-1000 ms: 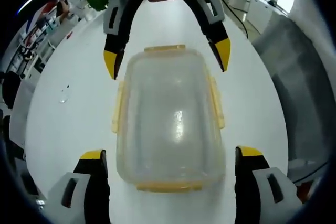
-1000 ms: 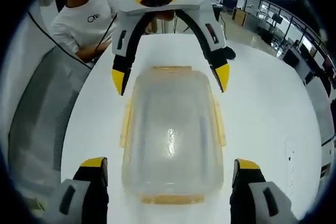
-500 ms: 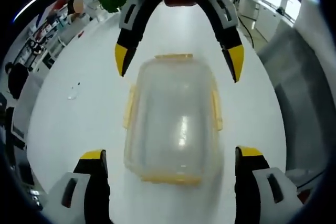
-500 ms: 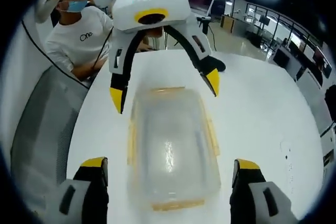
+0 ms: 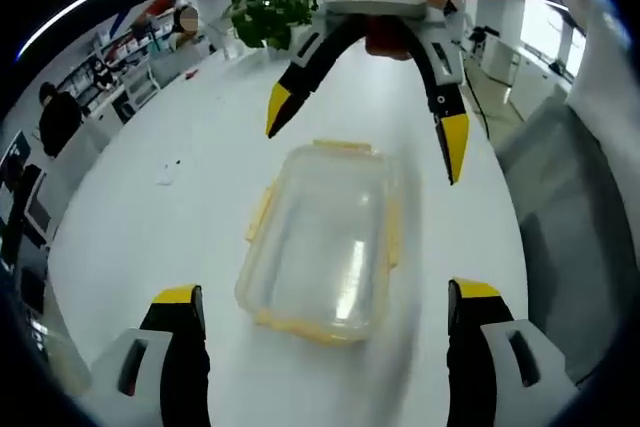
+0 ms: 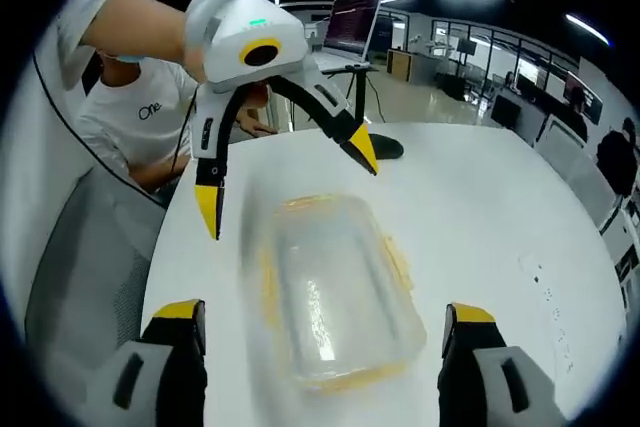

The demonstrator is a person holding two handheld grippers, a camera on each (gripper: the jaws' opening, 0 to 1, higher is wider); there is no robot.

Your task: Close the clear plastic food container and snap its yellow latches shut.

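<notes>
Both grippers' jaws wide apart, above the container [image 5: 322,237] on the table [image 5: 150,237]; nothing gripped

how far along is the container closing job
The lid already sits on the clear container, which rests on the white table. Nothing is in hand: the left gripper and right gripper are both open, above it. The yellow latches look splayed outward, unsnapped.

Broad white table [image 5: 150,247] — bearing a leafy green potted plant [image 5: 268,13] at its far end; an open laptop computer [image 6: 357,19] — raised on a black stand; grey fabric chair [image 6: 75,277] alongside.
</notes>
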